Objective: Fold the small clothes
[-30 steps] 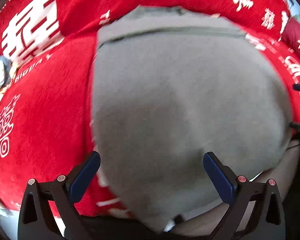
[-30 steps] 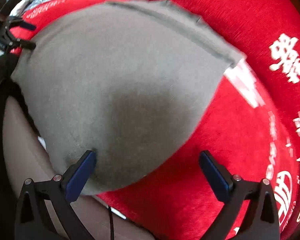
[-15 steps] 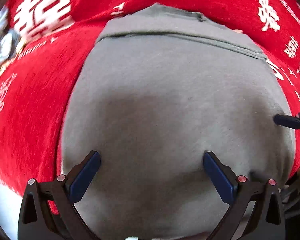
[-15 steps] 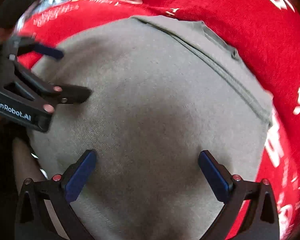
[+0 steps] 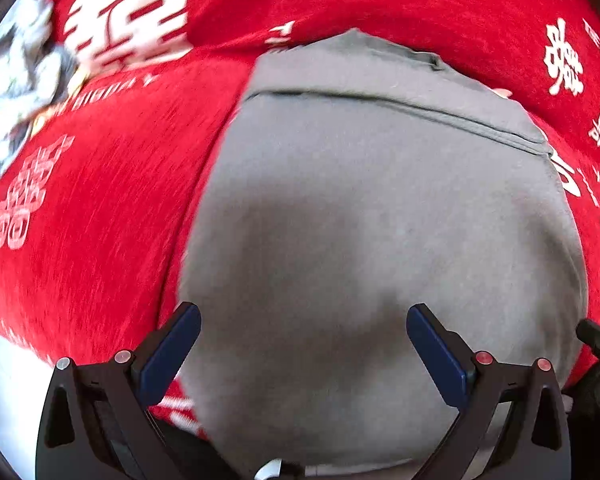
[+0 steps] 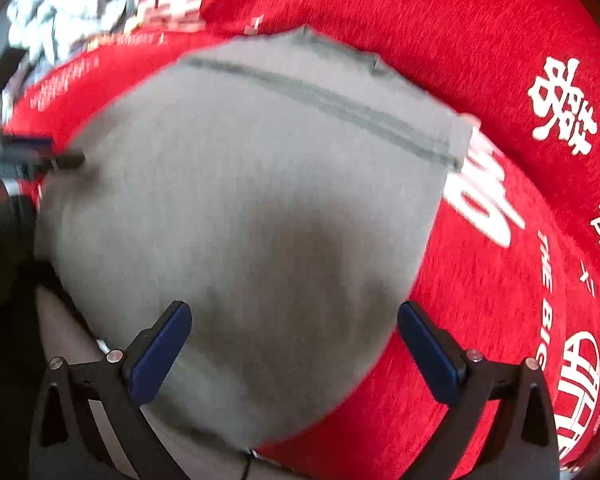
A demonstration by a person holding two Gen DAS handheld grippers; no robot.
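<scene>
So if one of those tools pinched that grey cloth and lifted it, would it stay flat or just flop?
Probably flop: the grey cloth lies limp on the red cover, following its surface, with a soft folded band along its far edge. It looks thin, so likely light for its size. Pushed, it would more likely bunch up than slide, since the cover looks fuzzy. Both tools are open above it.

A red cloth (image 5: 100, 208) printed with white characters covers the whole surface.

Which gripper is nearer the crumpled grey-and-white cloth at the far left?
Left. The left gripper hovers toward the crumpled grey-and-white cloth; the right gripper is farther right.
</scene>
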